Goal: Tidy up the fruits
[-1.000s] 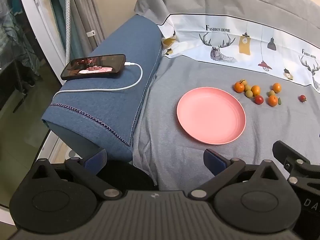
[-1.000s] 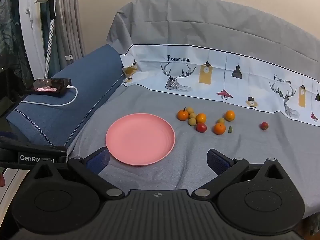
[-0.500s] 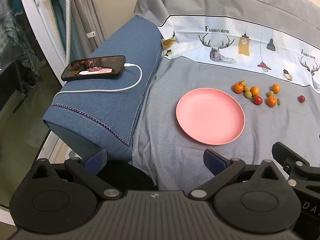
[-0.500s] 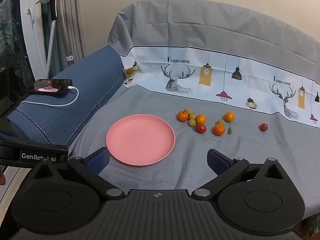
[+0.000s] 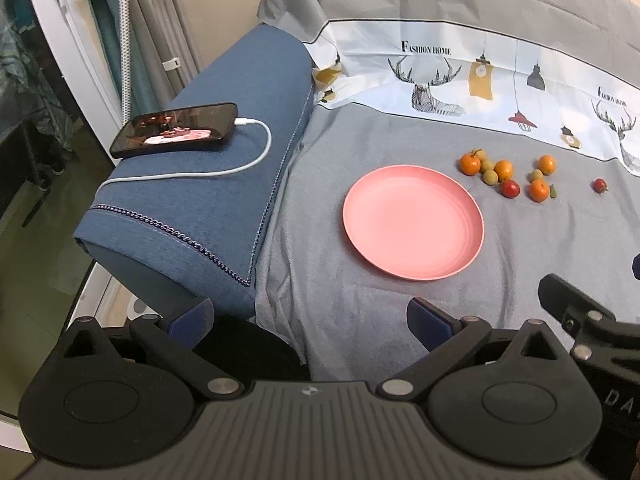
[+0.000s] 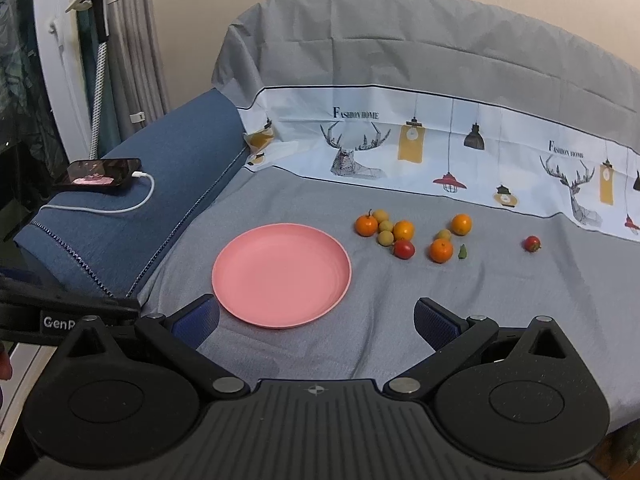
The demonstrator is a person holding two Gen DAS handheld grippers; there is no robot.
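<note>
My right gripper (image 6: 316,316) is spread wide with nothing between its blue pads (image 6: 436,320); it hangs over the near edge of the grey cover (image 6: 400,332), well short of any fruit. My left gripper (image 5: 310,316) is likewise released and empty, its left pad over the edge of the blue armrest (image 5: 208,184).

Just ahead of the right gripper lies the pink plate (image 6: 282,274), bare. Beyond its far right rim sit the fruits, all on the cloth: a tight group of an orange (image 6: 366,225), a second orange (image 6: 403,230), pale yellow-green round fruits (image 6: 385,237) and a red tomato (image 6: 403,249), several touching. Slightly right, a looser group: two more oranges (image 6: 441,250) and another pale fruit. A lone red one (image 6: 531,243) lies well apart to the right.

Handling judgement: all small, light, round, likely to roll on soft cloth. Oranges look firm; grip across the widest part. Tomatoes: smooth skin, probably slippery and crushable, so close gently. In the tight group, a pad may nudge neighbours; take outliers first.

A phone (image 6: 98,172) on its charging cable rests on the armrest, clear of the work.
</note>
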